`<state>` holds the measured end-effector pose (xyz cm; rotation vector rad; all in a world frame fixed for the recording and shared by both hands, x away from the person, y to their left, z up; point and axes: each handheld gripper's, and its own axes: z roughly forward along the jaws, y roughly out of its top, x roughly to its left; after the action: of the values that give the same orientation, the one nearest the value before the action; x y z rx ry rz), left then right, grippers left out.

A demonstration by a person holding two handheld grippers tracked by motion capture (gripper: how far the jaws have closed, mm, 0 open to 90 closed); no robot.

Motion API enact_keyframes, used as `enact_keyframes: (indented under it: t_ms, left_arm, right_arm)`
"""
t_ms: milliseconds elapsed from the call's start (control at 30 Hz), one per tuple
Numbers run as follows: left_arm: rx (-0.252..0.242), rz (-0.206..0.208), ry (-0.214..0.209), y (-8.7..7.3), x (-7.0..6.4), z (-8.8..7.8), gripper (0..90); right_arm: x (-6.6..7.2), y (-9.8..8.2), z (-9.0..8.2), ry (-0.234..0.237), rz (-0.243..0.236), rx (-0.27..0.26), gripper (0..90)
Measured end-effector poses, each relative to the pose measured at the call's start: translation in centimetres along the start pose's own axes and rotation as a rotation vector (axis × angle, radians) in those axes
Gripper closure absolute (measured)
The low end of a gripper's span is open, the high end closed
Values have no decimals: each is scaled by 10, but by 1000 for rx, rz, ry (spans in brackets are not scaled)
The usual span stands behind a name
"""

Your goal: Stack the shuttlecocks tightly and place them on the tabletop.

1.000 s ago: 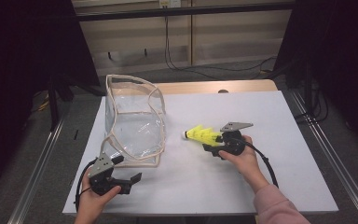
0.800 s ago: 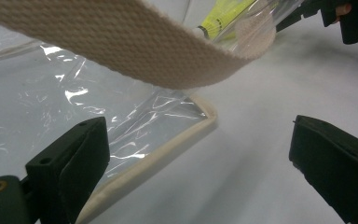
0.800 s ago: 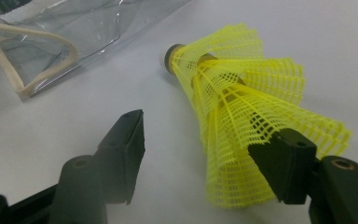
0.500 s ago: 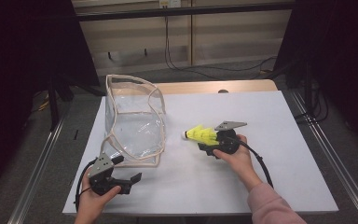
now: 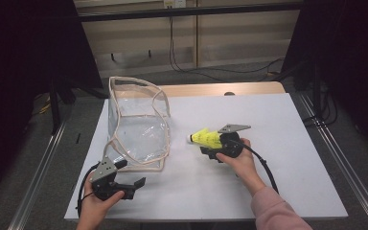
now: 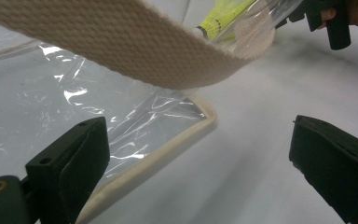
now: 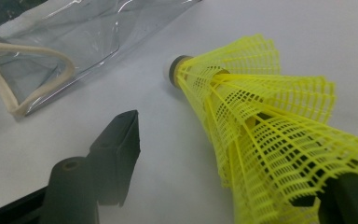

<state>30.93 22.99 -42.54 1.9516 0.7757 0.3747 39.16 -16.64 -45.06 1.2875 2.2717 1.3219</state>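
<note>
A clear, crinkly plastic bag (image 5: 136, 127) edged with woven beige strap stands on the white table (image 5: 287, 124). The left gripper (image 5: 127, 184) rests at its near corner, jaws spread wide and empty. The right gripper (image 5: 211, 143) grasps a stack of yellow mesh shuttlecocks (image 5: 205, 138), dark-banded white tip pointing toward the bag

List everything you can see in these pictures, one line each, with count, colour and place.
Bag: one, clear with beige trim, left part of the board, upright.
Strap: one, beige, on the bag, above the left gripper.
Shuttlecock: one, yellow with white tip, mid-board, at the right gripper, tip toward the bag.
Board: one, white, on the table.
Cables: several, black, on the floor behind.
Left gripper: one, black, near the bag's front corner, open.
Right gripper: one, black, mid-board.
</note>
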Motion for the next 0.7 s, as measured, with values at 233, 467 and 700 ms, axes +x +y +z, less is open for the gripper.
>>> enact_keyframes:
  t_ms: [233,467,700]
  left_arm:
    - [11,6,7,0,0,0,50]
    - [0,0,0,0,0,0,50]
    - [-5,-8,2,0,0,0,50]
  right_arm:
    - [1,0,2,-8,16,3,354]
    - [1,1,6,-46,6,-4,472]
    - [0,1,8,-73,17,-11,557]
